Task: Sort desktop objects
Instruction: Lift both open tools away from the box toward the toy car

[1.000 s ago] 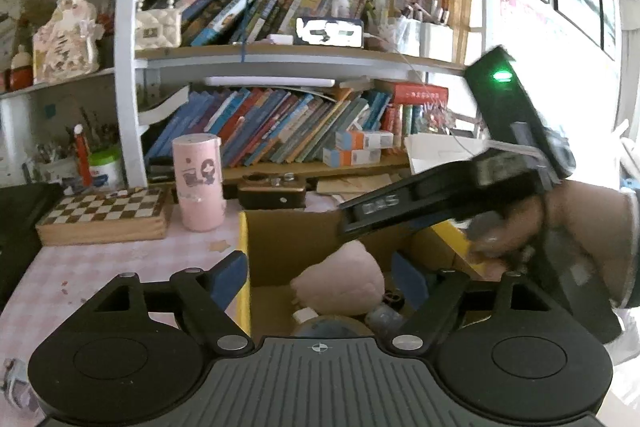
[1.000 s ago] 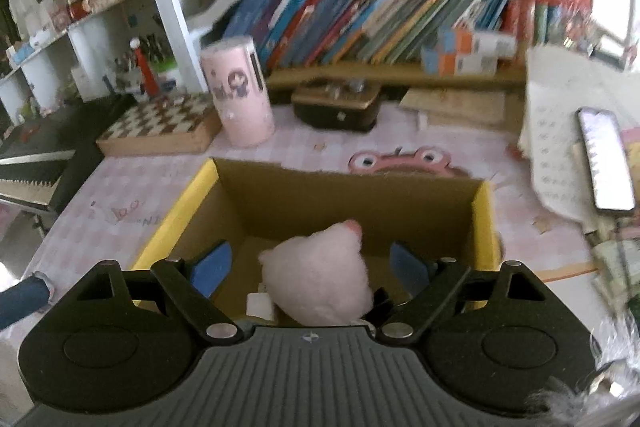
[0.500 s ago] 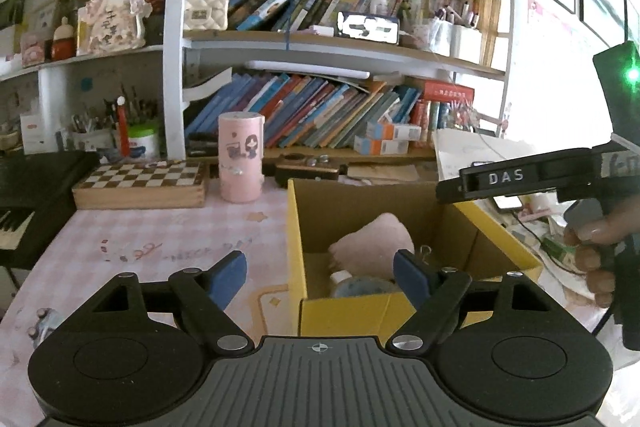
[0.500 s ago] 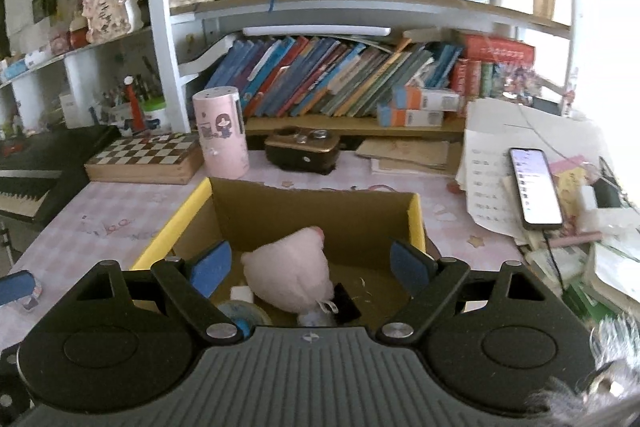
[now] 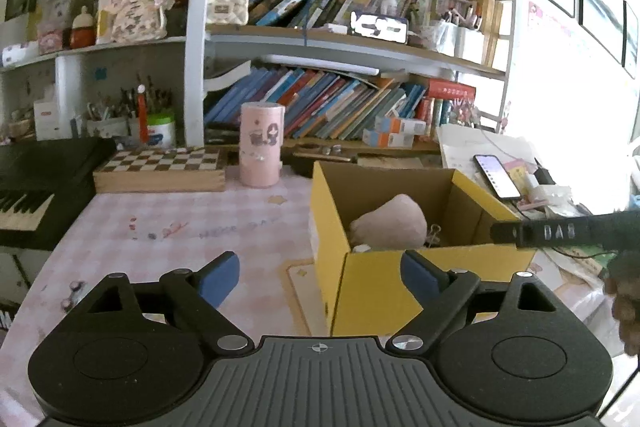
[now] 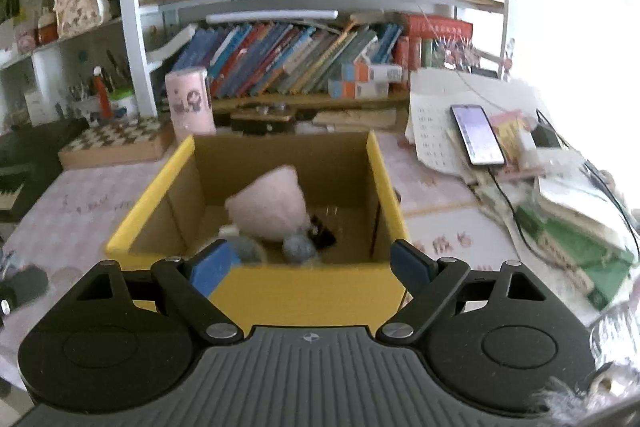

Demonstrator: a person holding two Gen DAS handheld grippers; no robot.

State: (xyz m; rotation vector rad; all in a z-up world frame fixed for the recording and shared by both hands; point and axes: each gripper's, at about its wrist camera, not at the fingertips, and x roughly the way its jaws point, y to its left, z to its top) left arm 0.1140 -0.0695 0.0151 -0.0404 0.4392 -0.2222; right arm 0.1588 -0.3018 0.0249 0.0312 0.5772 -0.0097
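Note:
A yellow cardboard box (image 5: 400, 291) stands open on the pink checked desk, just ahead and to the right of my left gripper (image 5: 320, 275). That gripper's jaws are opening and nothing is between them. Inside the box lies a pink plush toy (image 5: 388, 223). In the right wrist view the box (image 6: 304, 291) sits straight ahead, holding the plush (image 6: 268, 207), grey fuzzy balls (image 6: 298, 247) and a small black item (image 6: 324, 231). My right gripper (image 6: 310, 267) hangs open and empty in front of the box's near wall. Its black body (image 5: 560, 231) shows at the right of the left wrist view.
Behind the box stand a pink cylinder tin (image 5: 260, 147), a chessboard box (image 5: 160, 171) and a full bookshelf (image 5: 340, 107). A piano keyboard (image 5: 32, 195) borders the left. A phone (image 6: 478, 135) lies on papers, with stacked books (image 6: 580, 239) on the right.
Both grippers have drawn back from over the box, which now lies ahead of them. The left one shifted left, so the box sits to its right. Its jaws spread slightly wider.

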